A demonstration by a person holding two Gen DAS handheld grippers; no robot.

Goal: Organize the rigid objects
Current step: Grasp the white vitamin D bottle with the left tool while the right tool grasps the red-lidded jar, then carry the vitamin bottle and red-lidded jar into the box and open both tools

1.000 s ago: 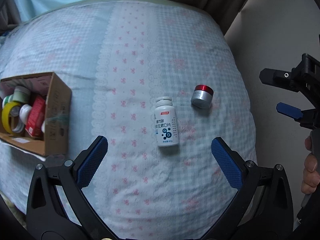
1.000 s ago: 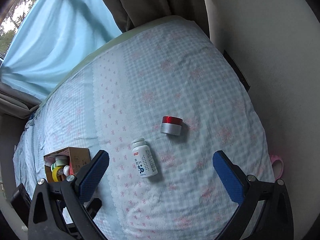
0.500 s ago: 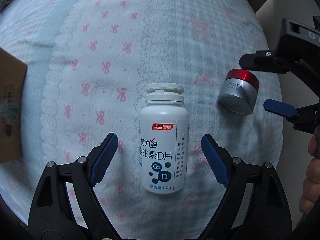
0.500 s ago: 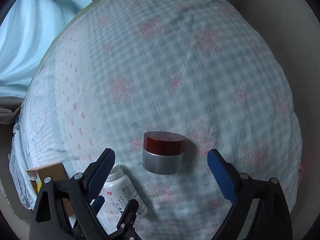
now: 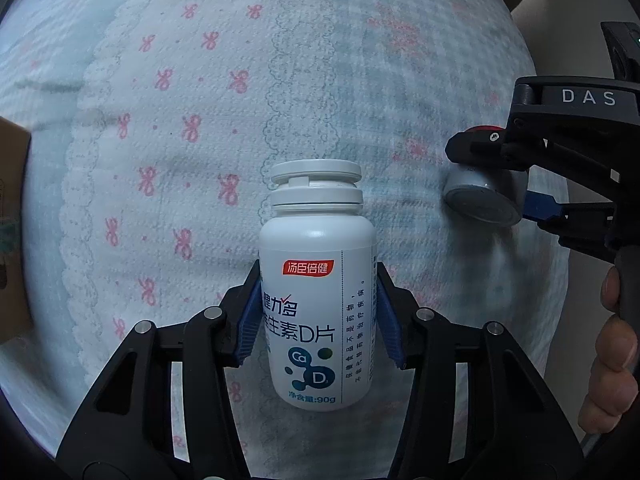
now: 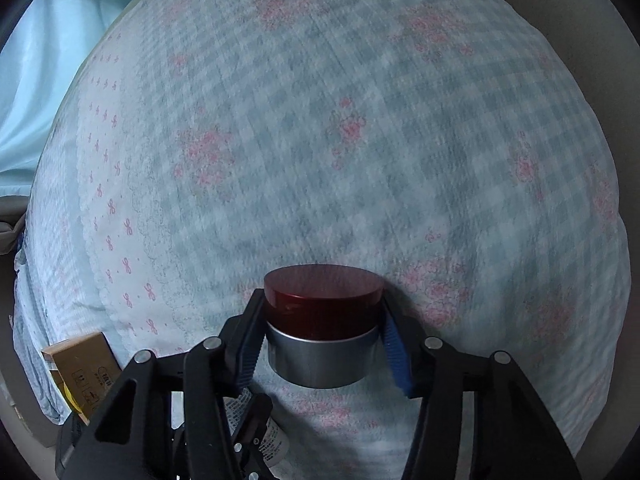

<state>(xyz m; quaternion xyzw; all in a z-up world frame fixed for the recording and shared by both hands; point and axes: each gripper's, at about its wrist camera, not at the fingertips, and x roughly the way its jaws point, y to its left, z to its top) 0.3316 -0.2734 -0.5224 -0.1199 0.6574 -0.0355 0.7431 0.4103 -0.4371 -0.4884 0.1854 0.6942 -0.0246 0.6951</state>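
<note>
A white pill bottle [image 5: 316, 300] with a white cap lies on the checked bedspread. My left gripper [image 5: 316, 320] is shut on its body, blue pads on both sides. A small silver jar with a red lid [image 6: 322, 324] sits between the pads of my right gripper [image 6: 322, 340], which is shut on it. The same jar [image 5: 480, 196] and the right gripper [image 5: 520, 184] show at the right of the left wrist view. A bit of the bottle [image 6: 272, 444] shows under the right gripper.
A cardboard box [image 6: 80, 368] stands at the left on the bed; its edge [image 5: 12, 232] shows in the left wrist view. The bed's right edge drops off beside a beige wall [image 6: 600, 20]. A light blue curtain [image 6: 40, 60] hangs far left.
Both grippers moved down and forward onto the bed and closed: the left on the pill bottle, the right on the red-lidded jar. Both were open before.
</note>
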